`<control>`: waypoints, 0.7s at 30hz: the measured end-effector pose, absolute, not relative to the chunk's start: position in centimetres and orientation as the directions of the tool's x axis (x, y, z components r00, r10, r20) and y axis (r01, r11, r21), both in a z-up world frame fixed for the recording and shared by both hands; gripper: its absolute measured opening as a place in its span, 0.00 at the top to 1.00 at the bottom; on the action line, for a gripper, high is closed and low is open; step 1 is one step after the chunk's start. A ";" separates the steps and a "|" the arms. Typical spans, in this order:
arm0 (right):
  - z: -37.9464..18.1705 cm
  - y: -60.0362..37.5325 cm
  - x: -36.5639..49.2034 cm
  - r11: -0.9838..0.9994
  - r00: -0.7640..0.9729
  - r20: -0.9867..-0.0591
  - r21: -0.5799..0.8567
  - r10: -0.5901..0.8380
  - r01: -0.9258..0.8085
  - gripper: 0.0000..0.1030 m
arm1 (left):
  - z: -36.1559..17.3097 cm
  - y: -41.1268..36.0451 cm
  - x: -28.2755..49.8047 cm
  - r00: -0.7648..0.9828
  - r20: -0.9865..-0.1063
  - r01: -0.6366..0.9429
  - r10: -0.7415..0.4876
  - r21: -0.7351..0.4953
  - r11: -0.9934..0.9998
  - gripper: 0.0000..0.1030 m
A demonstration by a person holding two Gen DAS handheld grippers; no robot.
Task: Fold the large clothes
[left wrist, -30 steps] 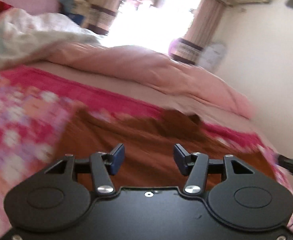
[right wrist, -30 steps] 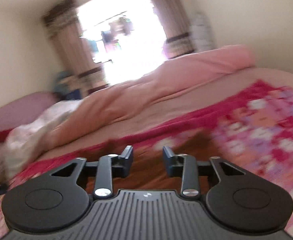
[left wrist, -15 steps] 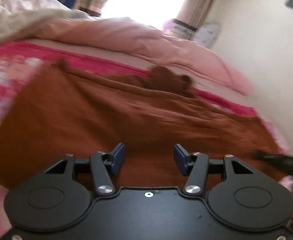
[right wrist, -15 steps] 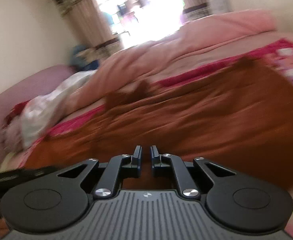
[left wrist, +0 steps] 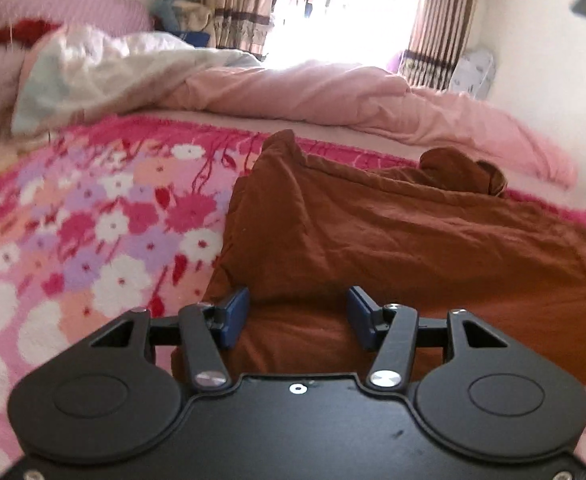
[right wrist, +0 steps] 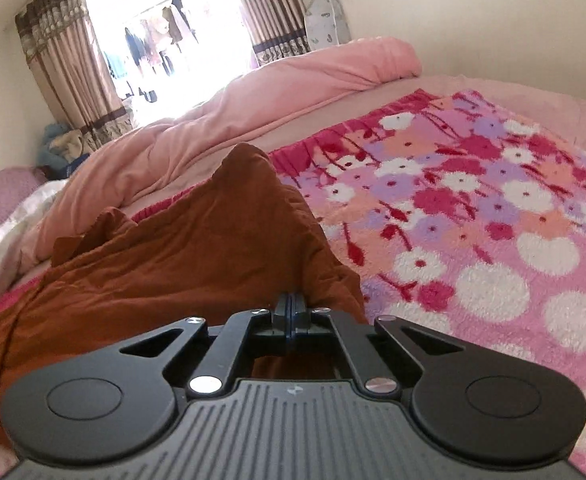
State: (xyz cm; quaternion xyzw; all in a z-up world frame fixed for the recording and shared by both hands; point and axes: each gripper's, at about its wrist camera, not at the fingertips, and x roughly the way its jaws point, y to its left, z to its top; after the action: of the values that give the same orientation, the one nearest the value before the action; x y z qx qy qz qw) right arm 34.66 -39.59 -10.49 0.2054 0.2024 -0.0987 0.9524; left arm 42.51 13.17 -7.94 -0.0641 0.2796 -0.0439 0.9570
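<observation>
A large rust-brown garment point(left wrist: 393, 240) lies rumpled on a pink floral blanket point(left wrist: 93, 220). My left gripper point(left wrist: 297, 316) hangs low over the garment's near left corner. It is open, and a bulge of cloth sits between the blue pads point(left wrist: 235, 314) without being squeezed. In the right wrist view the same garment point(right wrist: 173, 264) rises to a peak. My right gripper point(right wrist: 291, 308) is shut at the garment's near right edge, and creases in the cloth run in to the fingertips.
A pink duvet point(left wrist: 333, 92) is heaped along the far side of the bed, with white bedding point(left wrist: 105, 68) at the far left. The floral blanket point(right wrist: 473, 220) spreads wide to the right of the garment. Curtains point(right wrist: 73, 80) frame a bright window behind.
Both grippers came down close to the brown garment. The right jaws went from apart to fully together at the cloth's edge. The left jaws kept the same gap.
</observation>
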 end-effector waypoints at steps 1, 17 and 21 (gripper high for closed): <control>-10.1 -39.3 34.7 0.901 0.895 -0.431 0.334 -0.116 0.277 1.00 | -7.3 12.8 42.5 0.840 -0.531 0.041 -0.107 -0.135 0.990 0.46; -5.5 -24.7 42.2 0.937 0.903 -0.348 0.322 0.252 -0.137 0.83 | -4.8 0.5 47.9 0.770 -0.520 0.303 -0.370 -0.214 0.929 0.46; -6.4 -25.2 43.3 0.942 0.886 -0.396 0.314 0.243 -0.118 0.83 | -5.3 3.2 49.2 0.778 -0.548 0.249 -0.308 -0.181 0.951 0.46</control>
State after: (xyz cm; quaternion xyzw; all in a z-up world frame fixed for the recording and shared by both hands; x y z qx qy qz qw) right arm 43.29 -25.17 -6.39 0.1420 0.2198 0.0939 0.9606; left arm 49.20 3.18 -5.28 -0.0494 0.2985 -0.1479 0.9416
